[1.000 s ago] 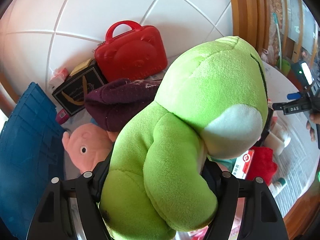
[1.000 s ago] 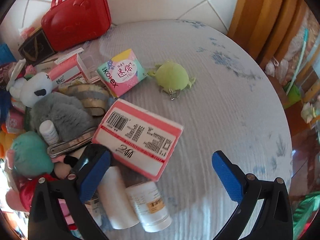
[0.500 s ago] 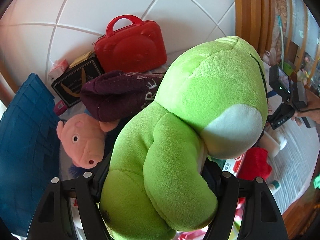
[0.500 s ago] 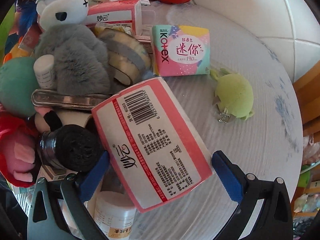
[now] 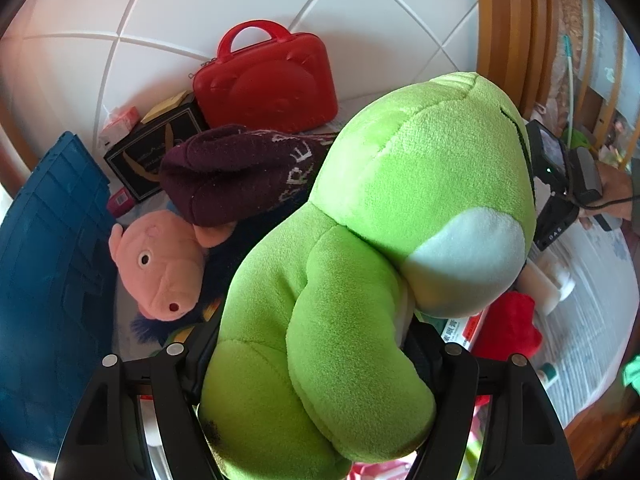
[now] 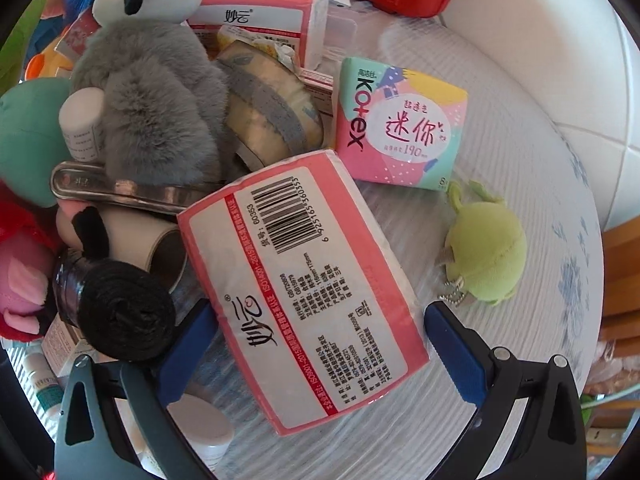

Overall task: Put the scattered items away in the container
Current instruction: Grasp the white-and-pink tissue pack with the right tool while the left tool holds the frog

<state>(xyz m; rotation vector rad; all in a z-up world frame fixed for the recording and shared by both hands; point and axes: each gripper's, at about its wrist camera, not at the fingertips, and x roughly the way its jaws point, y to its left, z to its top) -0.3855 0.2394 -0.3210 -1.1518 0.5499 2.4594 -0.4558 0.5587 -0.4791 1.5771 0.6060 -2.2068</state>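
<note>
- Between the black jaws of the left gripper [image 5: 316, 364], a bright green plush toy [image 5: 400, 208] is being squeezed at its lower body; the jaws are standing partly apart with the pads pressing into the fabric, and the toy's head is filling most of that view.
- Behind the toy, a pink pig plush [image 5: 160, 264] is lying beside a dark purple knitted item [image 5: 232, 176], with a red carry case [image 5: 268, 80] leaning at the white tiled wall and a blue crate [image 5: 44, 272] sitting at the left edge.
- The right gripper [image 6: 316, 336] is hanging with its blue fingers [image 6: 452, 352] spread wide on either side of a pink tissue pack [image 6: 304, 280], not pressing it.
- A small green plush keychain [image 6: 484, 252] is lying just beside that pack on the pale cloth.
</note>
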